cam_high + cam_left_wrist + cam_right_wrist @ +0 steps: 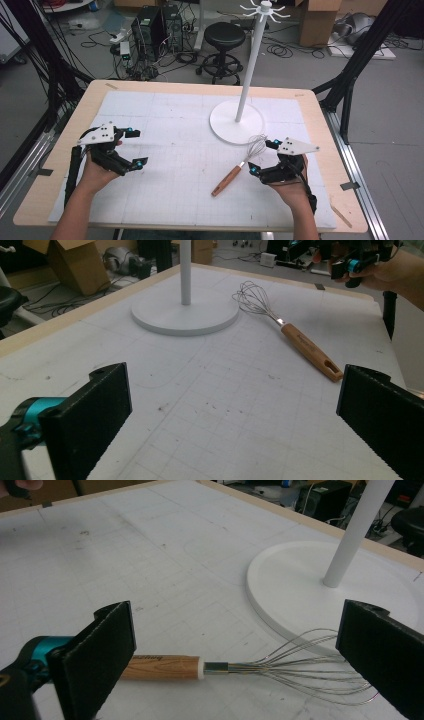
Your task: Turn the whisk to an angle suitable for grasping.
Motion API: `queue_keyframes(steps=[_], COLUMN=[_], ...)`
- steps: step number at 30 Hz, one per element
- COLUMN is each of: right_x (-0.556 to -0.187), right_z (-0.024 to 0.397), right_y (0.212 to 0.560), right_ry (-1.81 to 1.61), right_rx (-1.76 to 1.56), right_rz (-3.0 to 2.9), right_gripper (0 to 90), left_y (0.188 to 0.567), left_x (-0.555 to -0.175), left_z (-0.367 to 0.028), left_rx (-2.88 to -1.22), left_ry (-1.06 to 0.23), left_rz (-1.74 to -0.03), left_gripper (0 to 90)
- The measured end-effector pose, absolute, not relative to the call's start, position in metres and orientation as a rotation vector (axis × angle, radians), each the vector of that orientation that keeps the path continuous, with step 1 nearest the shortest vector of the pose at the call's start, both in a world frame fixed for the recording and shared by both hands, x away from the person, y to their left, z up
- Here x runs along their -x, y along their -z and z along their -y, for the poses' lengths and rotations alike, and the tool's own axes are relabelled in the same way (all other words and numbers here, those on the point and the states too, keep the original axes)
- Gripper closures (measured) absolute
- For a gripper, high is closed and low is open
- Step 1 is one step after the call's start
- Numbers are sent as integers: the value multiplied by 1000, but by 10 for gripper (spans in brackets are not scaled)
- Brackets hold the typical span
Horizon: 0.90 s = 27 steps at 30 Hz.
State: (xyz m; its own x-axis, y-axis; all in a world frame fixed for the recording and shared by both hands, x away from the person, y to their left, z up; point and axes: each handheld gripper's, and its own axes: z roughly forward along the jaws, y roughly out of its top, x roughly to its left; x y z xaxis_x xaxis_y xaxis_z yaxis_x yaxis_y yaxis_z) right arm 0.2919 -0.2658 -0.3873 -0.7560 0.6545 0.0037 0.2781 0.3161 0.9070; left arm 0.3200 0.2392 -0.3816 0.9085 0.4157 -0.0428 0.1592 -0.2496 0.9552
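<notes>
A whisk [234, 173] with a wooden handle and a wire head lies on the white mat, its wires next to the base of a white hook stand [236, 121]. My right gripper [261, 156] is just right of the whisk's neck and stands open. In the right gripper view the whisk [165, 667] lies across the gap between the wide-apart jaws of that gripper [245, 652], untouched by either pad. My left gripper [135, 147] hovers open over the mat's left side with nothing in it. The left gripper view has its jaws [240, 415] facing the whisk [300, 342] from a distance.
The stand's round base [185, 315] and tall pole [252, 65] occupy the mat's far right. The white gridded mat [175, 165] covers most of the wooden table [90, 100]. A black stool [224, 37], computer towers and cardboard boxes are on the floor beyond.
</notes>
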Motion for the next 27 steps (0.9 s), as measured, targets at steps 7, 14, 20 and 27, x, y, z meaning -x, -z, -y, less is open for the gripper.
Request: queue_keyframes(steps=[7,14,20,27], right_x=[-290,-288,-289,-290], right_z=[264,262,259,256], right_y=[391,388,387,384], right_ry=[-1375,-1385,-1388,-1367], right_rx=[-823,-807,-790,-796], right_rz=[-2252,-2248,-2259,-2289], right_gripper=[13,13,13,18], left_y=[383,382,381,379], left_x=[-319,-320,-321,-320], left_z=[-237,-238,-241,-241], left_rx=[-1844,-1828,-1819,-1818], left_ry=[-257,-259,-264,-268], left_rz=[-425,-427,-433,-419], left_gripper=[17,17,17,17])
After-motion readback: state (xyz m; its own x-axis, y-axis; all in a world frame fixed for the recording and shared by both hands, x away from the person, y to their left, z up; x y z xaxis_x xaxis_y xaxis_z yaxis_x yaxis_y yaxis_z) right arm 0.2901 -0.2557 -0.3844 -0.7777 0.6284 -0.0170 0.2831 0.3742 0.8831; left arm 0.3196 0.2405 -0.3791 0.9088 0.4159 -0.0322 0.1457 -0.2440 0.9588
